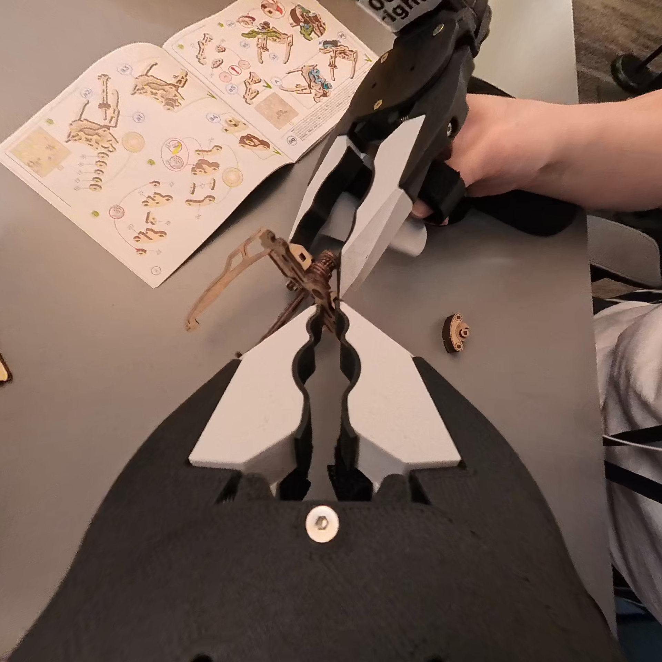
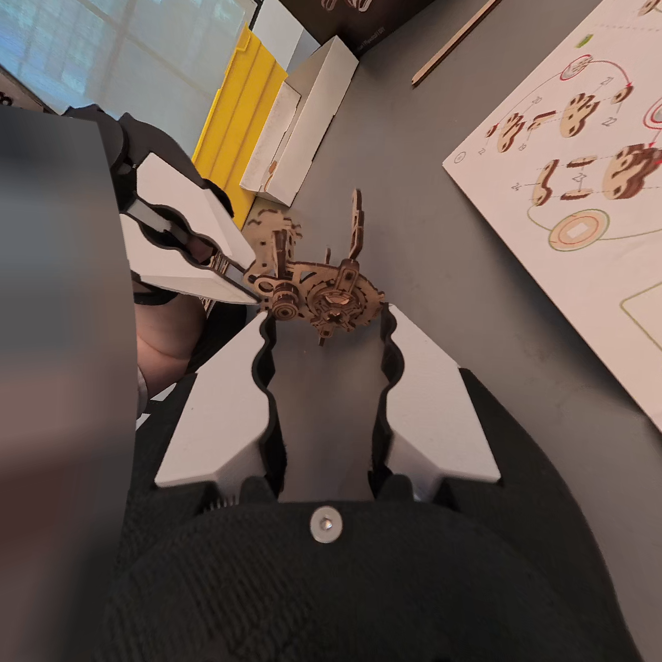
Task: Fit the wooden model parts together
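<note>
The wooden model [image 2: 315, 297], half built, is above the grey table [image 1: 107, 394], pinched at one edge by the nearly closed left gripper [image 1: 327, 311]. The right gripper [image 2: 326, 311] is wide open around its round hub, holding nothing. A small loose part [image 1: 455, 333] lies near. I judge the fitting step: next, fetch this part and align it carefully.

Soft, even indoor light is falling on the desk [image 1: 107, 394]; shadows are staying faint, and wide-angle distortion is bending the edges.
</note>
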Motion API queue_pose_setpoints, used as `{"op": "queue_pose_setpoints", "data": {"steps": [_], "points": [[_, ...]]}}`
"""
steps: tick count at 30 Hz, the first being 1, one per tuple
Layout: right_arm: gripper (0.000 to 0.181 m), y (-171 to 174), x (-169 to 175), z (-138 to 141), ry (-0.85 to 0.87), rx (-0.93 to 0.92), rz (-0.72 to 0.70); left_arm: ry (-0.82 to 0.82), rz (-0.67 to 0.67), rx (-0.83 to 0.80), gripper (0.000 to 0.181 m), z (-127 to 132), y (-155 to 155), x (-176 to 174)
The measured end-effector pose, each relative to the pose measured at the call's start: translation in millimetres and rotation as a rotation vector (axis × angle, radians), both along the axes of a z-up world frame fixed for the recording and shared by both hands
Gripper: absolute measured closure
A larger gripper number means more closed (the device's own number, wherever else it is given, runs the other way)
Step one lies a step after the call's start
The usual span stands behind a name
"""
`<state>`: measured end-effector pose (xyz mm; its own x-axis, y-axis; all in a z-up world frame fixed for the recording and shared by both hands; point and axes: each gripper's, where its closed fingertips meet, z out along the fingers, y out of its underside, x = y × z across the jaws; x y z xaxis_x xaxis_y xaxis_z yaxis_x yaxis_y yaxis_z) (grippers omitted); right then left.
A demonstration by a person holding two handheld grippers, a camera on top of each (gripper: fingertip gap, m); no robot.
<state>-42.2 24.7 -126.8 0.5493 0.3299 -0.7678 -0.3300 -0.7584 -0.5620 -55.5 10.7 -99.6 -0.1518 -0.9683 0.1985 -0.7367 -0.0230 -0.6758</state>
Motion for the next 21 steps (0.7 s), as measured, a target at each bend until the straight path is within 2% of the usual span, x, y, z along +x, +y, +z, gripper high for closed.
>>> {"op": "queue_pose_setpoints", "data": {"steps": [14, 21], "points": [[0.119, 2, 3, 2, 0.054, -0.019, -0.012, -0.008, 0.030, -0.057, 0.175, -12, 4, 8], [0.121, 2, 5, 3, 0.087, -0.019, -0.023, -0.021, 0.032, -0.055, 0.176, -6, 4, 8]]}}
